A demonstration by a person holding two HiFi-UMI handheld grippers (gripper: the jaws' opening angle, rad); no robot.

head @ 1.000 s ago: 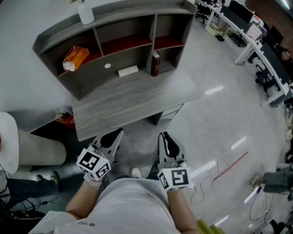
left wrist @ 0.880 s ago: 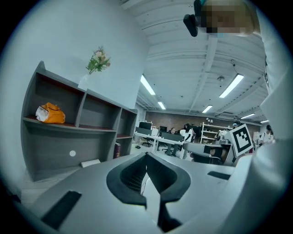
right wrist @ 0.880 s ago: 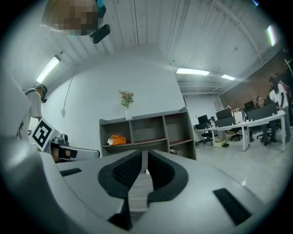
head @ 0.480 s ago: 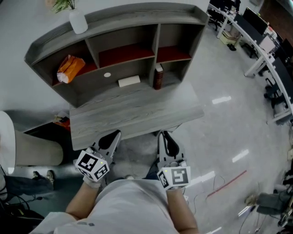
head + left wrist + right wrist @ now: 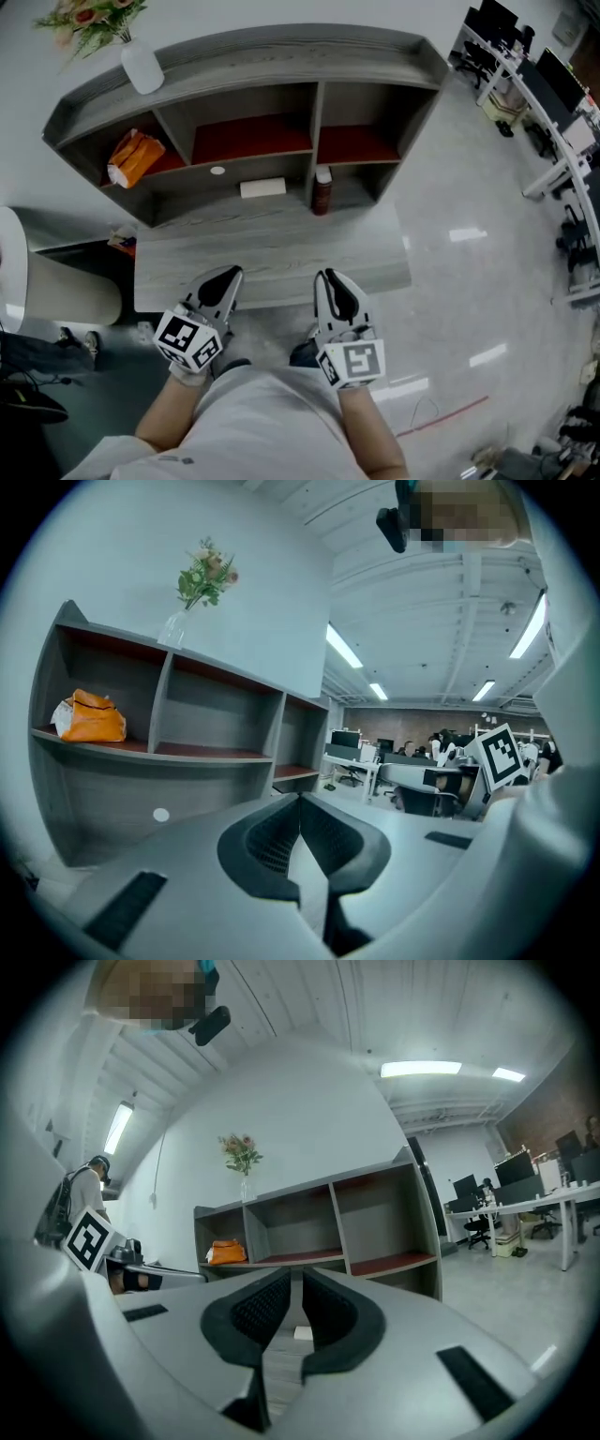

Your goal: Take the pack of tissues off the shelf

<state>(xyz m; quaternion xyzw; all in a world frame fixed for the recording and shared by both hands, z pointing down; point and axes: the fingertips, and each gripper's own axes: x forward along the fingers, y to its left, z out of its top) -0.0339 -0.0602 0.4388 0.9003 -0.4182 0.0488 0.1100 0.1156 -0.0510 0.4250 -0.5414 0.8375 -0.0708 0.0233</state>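
A grey shelf-desk unit (image 5: 272,246) stands in front of me. An orange pack (image 5: 134,157) lies in its upper left compartment, and it also shows as the orange pack (image 5: 89,716) and the orange pack (image 5: 225,1252) in the gripper views. A white flat pack (image 5: 262,187) lies on the desk below the middle shelf. My left gripper (image 5: 223,281) and right gripper (image 5: 328,279) hover side by side over the desk's front edge, both shut and empty, well short of either pack. Left gripper (image 5: 300,801) and right gripper (image 5: 295,1277) point at the shelves.
A dark red bottle (image 5: 322,191) stands on the desk right of the white pack. A vase of flowers (image 5: 141,67) sits on the unit's top left. A white rounded object (image 5: 56,300) stands at the left. Office desks (image 5: 562,112) line the right side, with a red cable (image 5: 441,417) on the floor.
The desk has come nearer. Both grippers, before over the floor in front of it, now reach over its front edge. Their jaws have stayed shut.
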